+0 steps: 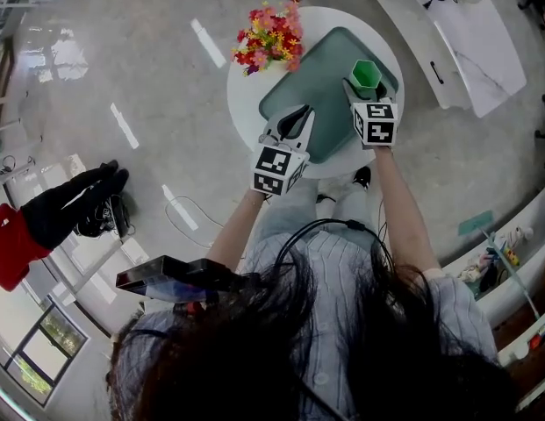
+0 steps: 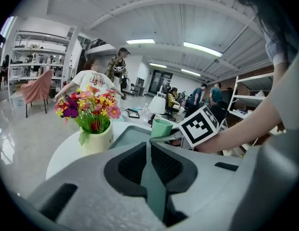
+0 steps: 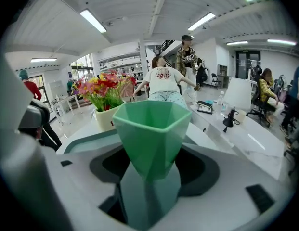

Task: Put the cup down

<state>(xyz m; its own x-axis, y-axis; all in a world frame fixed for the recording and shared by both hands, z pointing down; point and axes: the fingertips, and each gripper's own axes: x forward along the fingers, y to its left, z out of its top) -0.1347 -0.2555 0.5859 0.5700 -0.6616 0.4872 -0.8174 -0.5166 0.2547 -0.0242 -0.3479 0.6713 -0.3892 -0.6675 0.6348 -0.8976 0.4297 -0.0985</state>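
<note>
Right gripper view: cup [image 3: 150, 129] gripped between tongs [image 3: 151, 174].

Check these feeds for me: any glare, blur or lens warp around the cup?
Head view: sharp, bright reflections streak the floor, none on the cup. Right gripper view: fisheye, dark corners, cup crisp and centred. Left gripper view: same warp, bright ceiling lights, cup small but clear.

Cup [image 1: 366, 75] underside hidden behind right tool [image 1: 362, 93] — contact with tray [image 1: 316, 86] cannot be told.
</note>
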